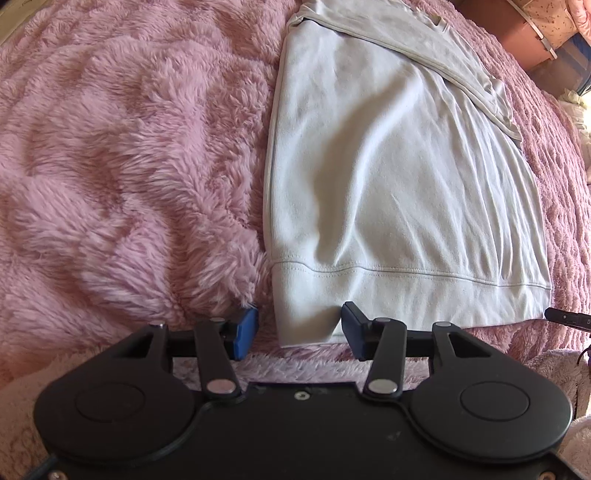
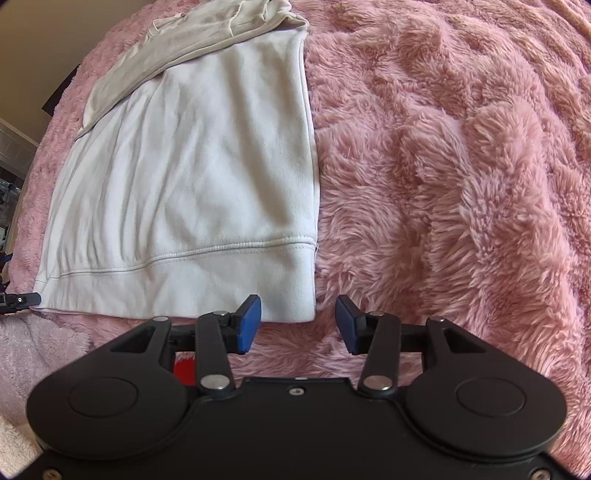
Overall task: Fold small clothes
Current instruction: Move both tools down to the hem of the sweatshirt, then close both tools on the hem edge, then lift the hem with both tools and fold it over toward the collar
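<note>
1. The white garment (image 1: 388, 184) lies flat across the middle of both views, its ribbed hem nearest.
2. The left gripper (image 1: 299, 334) straddles one hem corner, jaws spread.
3. The right gripper (image 2: 299, 323) is spread at the other corner.
4. The fluffy pink blanket (image 1: 129, 166) covers the surface; boxes (image 1: 524, 33) sit upper right.

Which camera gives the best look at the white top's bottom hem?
The right wrist view: the white top's hem shows almost unblocked. In the left wrist view the hem shows too, with its near corner between the left gripper's open pads.

Fluffy pink blanket (image 2: 461, 166), beige wall (image 2: 55, 44), daylight
</note>
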Demonstrator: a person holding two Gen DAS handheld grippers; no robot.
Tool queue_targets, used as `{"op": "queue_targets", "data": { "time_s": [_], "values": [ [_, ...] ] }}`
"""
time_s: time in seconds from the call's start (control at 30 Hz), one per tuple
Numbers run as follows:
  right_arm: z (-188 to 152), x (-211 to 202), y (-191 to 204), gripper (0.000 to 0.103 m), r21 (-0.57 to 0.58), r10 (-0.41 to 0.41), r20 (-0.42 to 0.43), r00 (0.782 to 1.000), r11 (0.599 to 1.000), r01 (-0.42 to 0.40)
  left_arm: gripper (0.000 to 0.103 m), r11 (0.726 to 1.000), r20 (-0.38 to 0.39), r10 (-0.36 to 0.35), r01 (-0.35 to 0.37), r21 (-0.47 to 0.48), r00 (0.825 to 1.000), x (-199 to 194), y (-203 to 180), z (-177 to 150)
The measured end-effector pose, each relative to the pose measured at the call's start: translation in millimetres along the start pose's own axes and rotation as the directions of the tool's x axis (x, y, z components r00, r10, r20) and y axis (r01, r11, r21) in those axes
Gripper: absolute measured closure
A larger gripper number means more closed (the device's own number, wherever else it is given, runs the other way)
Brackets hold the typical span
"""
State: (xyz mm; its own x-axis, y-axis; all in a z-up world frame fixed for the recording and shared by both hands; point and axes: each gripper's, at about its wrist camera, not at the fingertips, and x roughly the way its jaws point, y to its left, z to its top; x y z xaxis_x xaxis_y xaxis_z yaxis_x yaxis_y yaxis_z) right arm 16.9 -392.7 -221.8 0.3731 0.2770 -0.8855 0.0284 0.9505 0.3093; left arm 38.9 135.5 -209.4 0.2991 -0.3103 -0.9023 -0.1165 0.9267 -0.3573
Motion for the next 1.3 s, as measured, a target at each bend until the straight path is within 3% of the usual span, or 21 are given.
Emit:
{"op": "queue_targets", "data": {
  "time_s": [0.33, 0.4, 0.43, 0.47, 0.6, 0.77, 0.97, 1.1, 1.3],
  "values": [
    [6, 13, 0, 0.057, 0.008, 0.015, -0.035, 0.999, 1.000, -0.015, 0.059, 0.998, -0.019, -0.061, 0.060, -0.037, 0.998, 10, 3, 8],
    [7, 14, 2, 0.065, 0.005, 0.023, -0.039, 0.999, 1.000, -0.023, 0.072, 0.998, -0.009, -0.066, 0.066, -0.016, 0.998, 8, 0, 7],
    [7, 14, 4, 0.079, -0.002, 0.027, -0.039, 0.999, 1.000, -0.027, 0.088, 0.997, -0.007, -0.071, 0.071, -0.005, 0.997, 7, -1, 7],
    [7, 14, 5, 0.086, -0.010, 0.031, -0.044, 0.999, 0.999, -0.031, 0.095, 0.997, -0.002, -0.075, 0.075, -0.003, 0.997, 7, -1, 5],
    [6, 11, 14, 0.092, -0.030, 0.027, -0.027, 0.999, 0.999, -0.028, 0.097, 0.995, 0.021, -0.096, 0.096, -0.023, 0.995, 5, 0, 3],
    [7, 2, 11, 0.093, 0.027, 0.050, 0.007, 0.999, 0.998, -0.050, 0.099, 0.983, 0.044, -0.155, 0.159, -0.090, 0.987, -5, 8, 3],
    [19, -26, 10, 0.094, 0.082, 0.158, 0.089, 0.983, 0.983, -0.165, 0.100, 0.942, 0.118, -0.303, 0.316, -0.117, 0.946, -30, 6, 13],
    [34, -39, 6, 0.094, 0.142, 0.229, 0.156, 0.961, 0.958, -0.251, 0.101, 0.922, 0.195, -0.345, 0.370, -0.113, 0.918, -45, 4, 34],
    [81, -51, 4, 0.095, 0.186, 0.314, 0.313, 0.896, 0.906, -0.382, 0.101, 0.879, 0.336, -0.422, 0.471, -0.078, 0.842, -65, 0, 101]
  ]
}}
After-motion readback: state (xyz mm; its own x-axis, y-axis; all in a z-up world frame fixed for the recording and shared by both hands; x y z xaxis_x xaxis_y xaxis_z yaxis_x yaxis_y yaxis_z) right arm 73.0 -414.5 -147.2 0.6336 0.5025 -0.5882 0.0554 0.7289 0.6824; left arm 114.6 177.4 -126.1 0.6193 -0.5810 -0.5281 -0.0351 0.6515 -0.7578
